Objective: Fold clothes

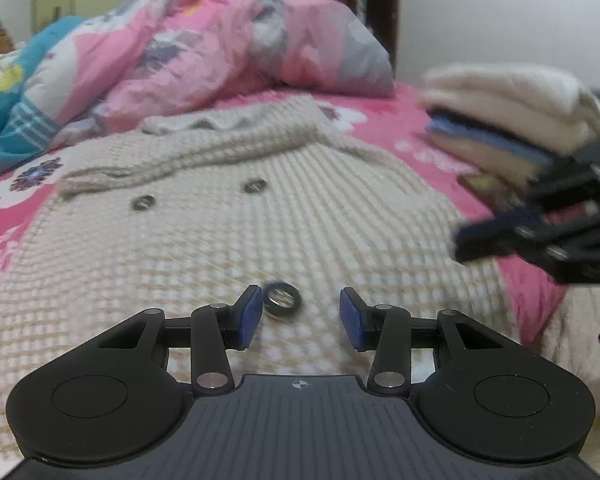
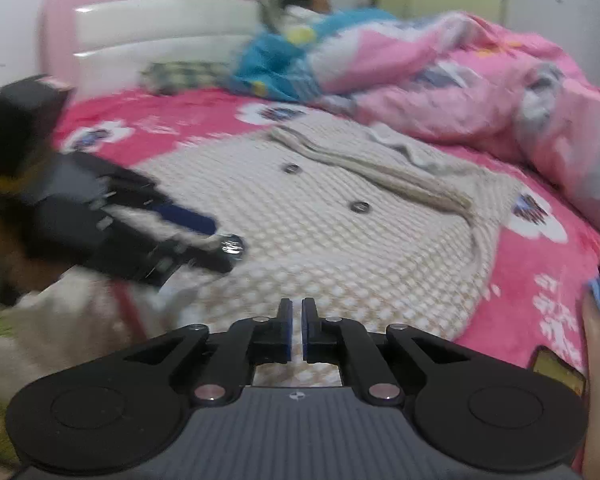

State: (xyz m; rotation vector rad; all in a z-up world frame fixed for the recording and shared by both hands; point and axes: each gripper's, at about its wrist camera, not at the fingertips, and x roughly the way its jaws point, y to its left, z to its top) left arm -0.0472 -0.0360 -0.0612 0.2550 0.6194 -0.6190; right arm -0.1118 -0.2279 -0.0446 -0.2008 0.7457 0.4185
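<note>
Over the cream knitted cardigan (image 1: 260,216) spread on the pink bed (image 1: 400,136), the left gripper (image 1: 300,316) tilts downward, jaws partly apart and empty, a dark button (image 1: 283,299) just ahead between them. The right gripper (image 2: 297,328) is pinched nearly closed on nothing. Folded clothes (image 1: 504,108) stack beyond it.

Left claw (image 1: 300,316) agape, right claw (image 2: 297,328) closed

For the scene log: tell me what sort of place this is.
Most likely a home bedroom. A bed with a pink headboard and flowered pink sheet, a rumpled pink quilt, and a stack of folded clothes beside a knit cardigan spread on the bed.
</note>
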